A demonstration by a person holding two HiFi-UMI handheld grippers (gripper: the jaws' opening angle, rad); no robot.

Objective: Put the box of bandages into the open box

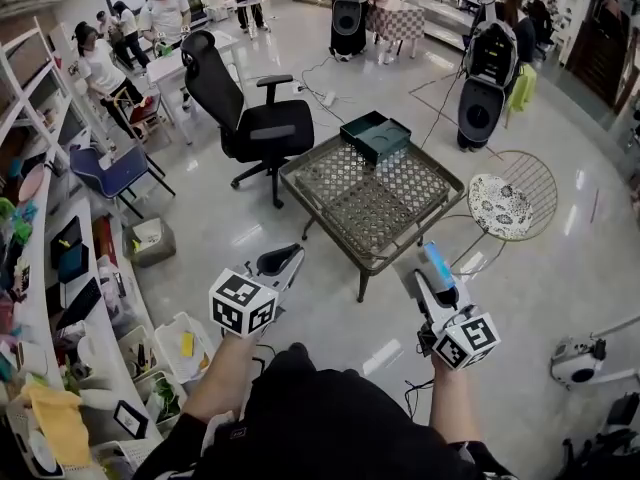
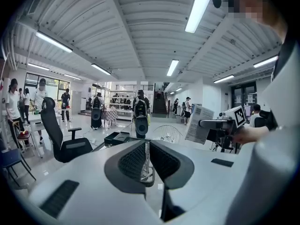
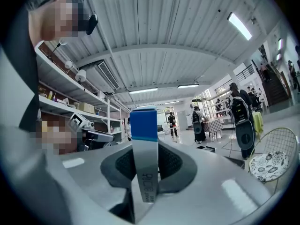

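The bandage box [image 3: 143, 125] is being gripped lengthwise by the right gripper [image 1: 431, 280], with the open box [image 1: 375, 136] waiting at 11 o'clock from it; the left gripper [image 1: 283, 261] is being held closed, empty.

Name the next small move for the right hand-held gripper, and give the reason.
Probably carry the box of bandages forward over the table toward the open box. The right hand-held gripper is clamped on it but is short of the table's near edge, and the open box sits at the far corner.
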